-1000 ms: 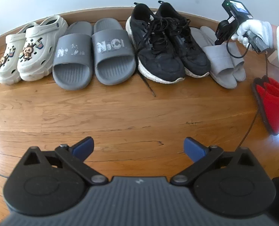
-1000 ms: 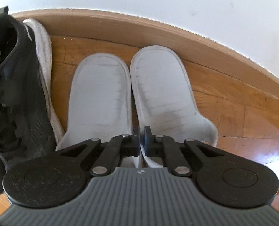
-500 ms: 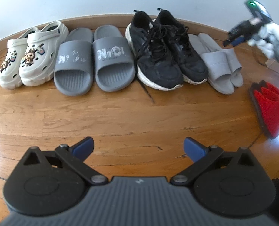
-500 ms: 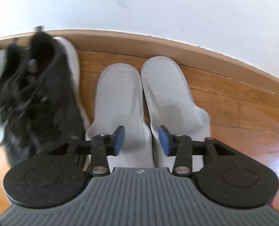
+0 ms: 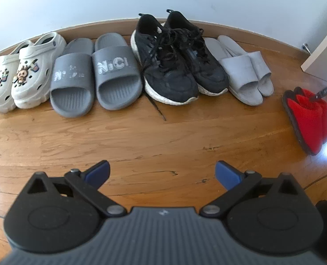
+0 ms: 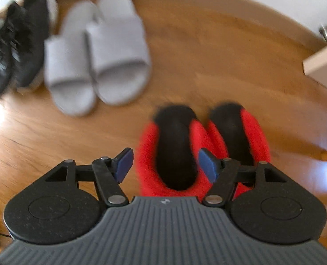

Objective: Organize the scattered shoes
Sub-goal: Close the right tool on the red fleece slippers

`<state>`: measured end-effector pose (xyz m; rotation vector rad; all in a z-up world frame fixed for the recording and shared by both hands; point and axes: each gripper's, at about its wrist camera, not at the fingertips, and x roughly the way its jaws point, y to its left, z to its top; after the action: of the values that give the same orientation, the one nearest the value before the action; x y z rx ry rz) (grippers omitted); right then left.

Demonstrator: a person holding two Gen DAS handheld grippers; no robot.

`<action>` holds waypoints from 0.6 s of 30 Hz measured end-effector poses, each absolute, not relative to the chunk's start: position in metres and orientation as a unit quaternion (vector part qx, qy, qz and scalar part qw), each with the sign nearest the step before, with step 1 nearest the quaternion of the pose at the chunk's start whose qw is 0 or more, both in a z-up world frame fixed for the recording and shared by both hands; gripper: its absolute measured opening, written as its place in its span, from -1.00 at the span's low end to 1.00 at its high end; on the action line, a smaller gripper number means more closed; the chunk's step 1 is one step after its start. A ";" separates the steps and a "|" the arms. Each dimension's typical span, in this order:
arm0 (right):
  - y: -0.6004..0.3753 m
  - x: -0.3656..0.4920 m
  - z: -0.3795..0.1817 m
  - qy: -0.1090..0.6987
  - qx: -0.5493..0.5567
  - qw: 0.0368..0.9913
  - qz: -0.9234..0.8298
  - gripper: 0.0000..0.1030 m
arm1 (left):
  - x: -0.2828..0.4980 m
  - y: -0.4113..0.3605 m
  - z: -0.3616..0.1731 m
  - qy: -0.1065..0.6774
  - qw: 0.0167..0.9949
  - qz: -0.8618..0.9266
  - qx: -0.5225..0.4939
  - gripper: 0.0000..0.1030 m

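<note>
A row of shoes lines the wall: white clogs [image 5: 21, 70], dark grey slides [image 5: 92, 75], black sneakers [image 5: 176, 64] and light grey slippers [image 5: 245, 68], the last also in the right wrist view [image 6: 97, 50]. A pair of red slippers [image 5: 307, 119] lies apart at the right, out of the row. My right gripper [image 6: 165, 163] is open, its fingers either side of the left red slipper [image 6: 174, 152], above it. My left gripper [image 5: 162, 173] is open and empty over bare floor, well in front of the row.
A white wall and wooden baseboard [image 5: 97, 23] run behind the shoes. A pale door or cabinet panel [image 5: 324, 50] stands at the far right, with a metal stop [image 6: 326, 33] near it. The floor is wooden planks [image 5: 141, 137].
My right gripper has left the light grey slippers, opened, and swung back and right over the red slippers. My left gripper has stayed nearly still and open.
</note>
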<state>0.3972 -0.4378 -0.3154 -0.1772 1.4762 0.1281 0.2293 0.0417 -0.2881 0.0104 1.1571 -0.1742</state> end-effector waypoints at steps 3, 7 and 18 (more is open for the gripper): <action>-0.449 0.397 -0.334 0.677 -0.110 0.727 0.042 0.28 | 0.231 0.036 -0.291 0.550 0.831 -0.087 0.010 0.99; -0.460 0.400 -0.339 0.668 -0.113 0.734 0.043 0.29 | 0.232 0.031 -0.295 0.554 0.827 -0.092 0.015 0.99; -0.489 0.388 -0.375 0.661 -0.112 0.738 0.068 0.64 | 0.230 0.032 -0.305 0.571 0.816 -0.087 0.028 0.99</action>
<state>0.3878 -0.4888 -0.3750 -0.2466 1.4518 0.1484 0.2296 0.0325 -0.3048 0.0587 1.2179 -0.1865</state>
